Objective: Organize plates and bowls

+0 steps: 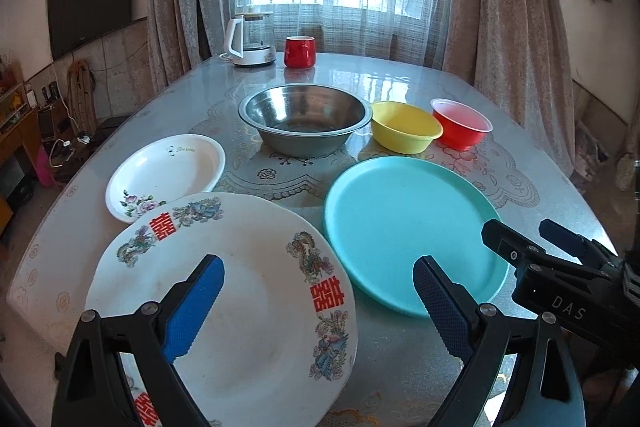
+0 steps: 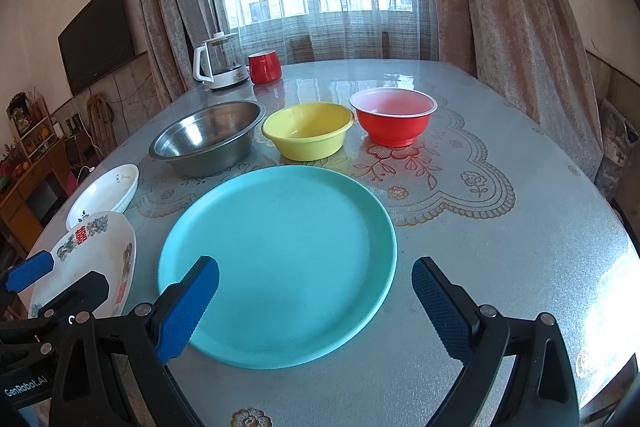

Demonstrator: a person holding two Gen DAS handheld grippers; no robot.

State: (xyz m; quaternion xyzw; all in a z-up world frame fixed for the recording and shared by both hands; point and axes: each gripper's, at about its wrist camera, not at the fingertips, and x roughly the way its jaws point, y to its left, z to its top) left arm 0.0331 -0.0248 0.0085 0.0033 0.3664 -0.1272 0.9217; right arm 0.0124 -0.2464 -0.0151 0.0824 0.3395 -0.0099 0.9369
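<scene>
My left gripper (image 1: 318,301) is open over a white plate with dragons and red characters (image 1: 240,291) at the table's near left. My right gripper (image 2: 316,307) is open over the near edge of a teal plate (image 2: 288,259), which also shows in the left wrist view (image 1: 408,227). The right gripper shows in the left wrist view (image 1: 532,239). A white floral plate (image 1: 168,171) lies behind the dragon plate. A steel bowl (image 1: 304,119), a yellow bowl (image 2: 308,131) and a red bowl (image 2: 394,115) stand in a row farther back.
A glass kettle on a white base (image 1: 250,39) and a red mug (image 1: 299,51) stand at the table's far edge (image 1: 360,61) by the curtained window. A TV and a shelf stand off to the left. The table has a lace-patterned cover.
</scene>
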